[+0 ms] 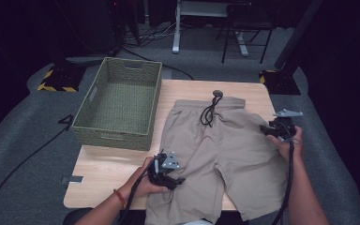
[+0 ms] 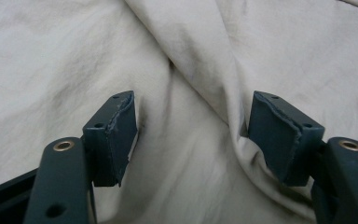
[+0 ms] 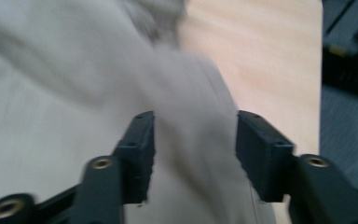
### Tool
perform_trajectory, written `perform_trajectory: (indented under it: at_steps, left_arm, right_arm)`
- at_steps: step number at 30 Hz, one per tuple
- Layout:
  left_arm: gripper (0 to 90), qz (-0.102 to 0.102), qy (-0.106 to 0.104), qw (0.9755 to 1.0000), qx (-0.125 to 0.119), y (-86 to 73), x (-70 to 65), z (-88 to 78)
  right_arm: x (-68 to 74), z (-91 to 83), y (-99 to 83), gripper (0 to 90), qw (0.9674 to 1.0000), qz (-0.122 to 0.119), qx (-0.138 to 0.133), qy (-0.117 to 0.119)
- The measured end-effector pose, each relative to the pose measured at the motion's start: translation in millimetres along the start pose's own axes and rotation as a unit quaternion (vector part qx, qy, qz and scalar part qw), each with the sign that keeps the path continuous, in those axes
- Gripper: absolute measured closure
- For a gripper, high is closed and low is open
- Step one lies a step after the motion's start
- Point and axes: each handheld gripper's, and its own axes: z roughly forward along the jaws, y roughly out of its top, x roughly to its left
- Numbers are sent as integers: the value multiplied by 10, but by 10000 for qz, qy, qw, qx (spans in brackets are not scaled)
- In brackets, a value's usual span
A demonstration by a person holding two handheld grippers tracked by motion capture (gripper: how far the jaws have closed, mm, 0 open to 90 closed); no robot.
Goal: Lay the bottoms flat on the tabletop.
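Observation:
A pair of beige shorts [image 1: 215,145] lies flat on the wooden table [image 1: 103,168], waistband at the far side, with a black drawstring [image 1: 209,112] looped on it. My left gripper [image 1: 179,180] rests on the left leg near its hem. In the left gripper view its jaws [image 2: 193,135] stand open over creased cloth [image 2: 200,70], with a fold running close by the right pad [image 2: 277,135]. My right gripper [image 1: 266,129] is at the shorts' right hip edge. In the blurred right gripper view it [image 3: 195,149] is open, a ridge of cloth [image 3: 191,93] between the jaws.
A green woven basket [image 1: 110,136] stands at the table's far left, nothing inside. Bare wood [image 3: 270,60] shows right of the shorts, then the table edge and grey carpet [image 1: 23,140]. Chair and desk legs stand farther back.

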Motion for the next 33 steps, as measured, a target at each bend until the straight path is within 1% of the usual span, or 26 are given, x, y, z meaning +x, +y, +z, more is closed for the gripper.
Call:
perform_trajectory:
  at_steps: [1,2,3,4,6,7,8,9,10,11,12,14,15,16,18,19,20,22,23,25,27,28,30,31,32,33]
  left_arm:
    - [327,10,-9,10000,-8,6,9,7]
    - [327,5,-6,10000,-14,6,11,9]
    - [327,19,-11,10000,-29,2,13,9]
    - [326,-4,2,10000,-73,-8,9,11]
    - [326,-6,10,10000,-77,-19,5,4]
    - [326,-12,19,10000,-71,-22,2,0]
    - [326,-12,21,10000,-75,-24,-1,-1]
    - [327,-14,21,10000,-73,-26,-2,-4]
    - [326,-15,20,10000,-82,-29,-3,-4]
    - [326,-15,20,10000,-82,-30,-3,-5]
    - [326,-16,23,10000,-79,-28,-4,-5]
    - [326,-20,26,10000,-59,-23,-5,-5]
    - [326,-24,30,10000,-57,-23,-5,-5]
    - [326,-33,40,10000,-54,-22,-8,-5]
    - [326,-106,64,9999,-62,-24,-29,-5]
    - [326,-47,56,10000,-21,-28,-32,-17]
    - [325,-76,48,10000,2,-35,-40,-26]
    - [326,-27,21,10000,28,-50,-46,-47]
    - [326,-25,10,10000,42,-60,-49,-61]
    - [327,-11,-10,10000,70,-72,-49,-79]
    - [328,-26,-19,9999,121,-78,-48,-92]
    - [328,-5,-24,9999,120,-77,-46,-92]
    - [327,35,-42,9999,116,-72,-40,-90]
    - [328,40,-48,9999,120,-72,-39,-91]
    - [328,40,-51,9999,132,-73,-39,-94]
    - [327,30,-46,9999,154,-75,-40,-99]
  right_arm:
    - [34,48,75,478,9999,-124,-13,7]
    - [75,138,193,473,9996,-226,-43,181]
    - [86,191,259,471,9992,-192,-74,333]
    - [99,258,356,489,9985,-66,-198,515]
    - [125,342,460,485,9976,45,-229,645]
    - [161,399,495,521,9973,26,-166,719]
    - [214,446,511,578,9959,-130,-42,890]
    - [285,484,509,603,9942,-366,97,1006]
    - [356,515,495,663,9930,-562,212,1020]
    - [416,536,471,697,9916,-720,300,1032]
    - [467,556,434,716,9894,-839,355,1133]
    - [516,576,371,732,9858,-863,438,1375]
    - [528,585,349,738,9849,-877,483,1412]
    - [543,594,321,737,9839,-958,558,1402]
    - [558,585,273,711,9835,-970,513,1438]
    - [564,569,258,665,9822,-962,510,1531]
    - [571,544,245,599,9787,-1024,545,1693]
    - [551,490,247,522,9766,-1096,609,1750]
    - [513,441,253,518,9776,-1054,500,1751]
    - [381,311,284,509,9816,-839,133,1710]
    - [194,175,348,507,9854,-400,-309,1627]
    - [125,139,386,509,9889,-206,-458,1400]
    - [29,151,465,519,9944,53,-495,931]
    - [13,182,491,515,9954,64,-437,852]
    - [11,244,520,498,9964,-24,-334,784]
    - [22,348,546,482,9973,-118,-117,717]
